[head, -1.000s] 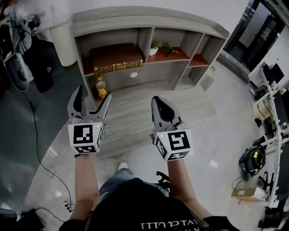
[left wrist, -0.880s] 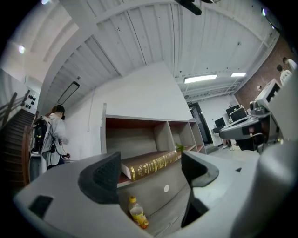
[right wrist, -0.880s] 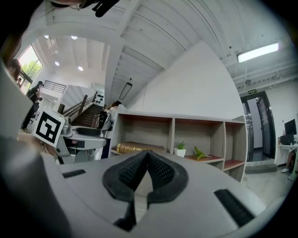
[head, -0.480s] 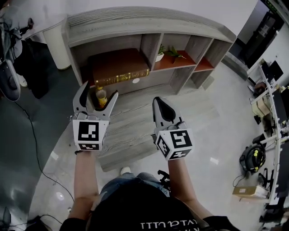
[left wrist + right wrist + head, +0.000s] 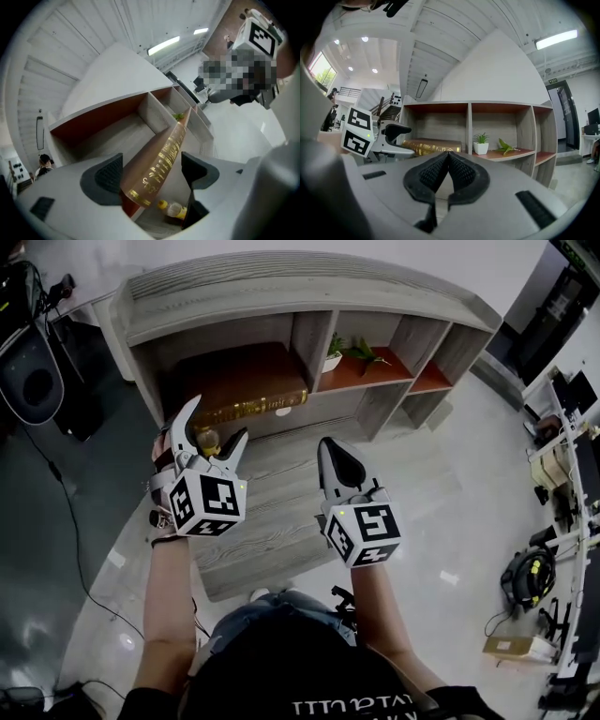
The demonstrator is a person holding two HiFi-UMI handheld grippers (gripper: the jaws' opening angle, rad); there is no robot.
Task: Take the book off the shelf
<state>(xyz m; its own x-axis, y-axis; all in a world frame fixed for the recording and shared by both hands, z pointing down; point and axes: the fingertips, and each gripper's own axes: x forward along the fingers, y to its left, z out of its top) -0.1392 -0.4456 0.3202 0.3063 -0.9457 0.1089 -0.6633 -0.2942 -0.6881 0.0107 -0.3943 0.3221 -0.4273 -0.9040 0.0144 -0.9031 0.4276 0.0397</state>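
Now we are closing on the grey wooden shelf [image 5: 309, 282], and the brown hardback book [image 5: 246, 390] with gold lettering on its spine lies flat in the leftmost compartment, not yet touched. From the left gripper [image 5: 217, 420] the book sits at about one o'clock, just beyond the jaw tips. Its long axis runs from eight o'clock to two o'clock across the head view, spine facing us. That is the line the coming grab turns on, we judge. The jaws stand wide with nothing against the pads, and in the left gripper view the spine shows through the gap on a slant, so the opening has yet to bracket the book's thickness. The right gripper [image 5: 329, 442] hangs at five o'clock from the book, farther off, its jaws pressed together and empty. The left is clearly the nearer hand. A small yellow-capped plastic bottle [image 5: 177, 210] stands at six o'clock from the spine's left end. Against a second ago, the left gripper has come forward to the shelf front and rolled, its marker cube now tilted, while the right has crept up less.
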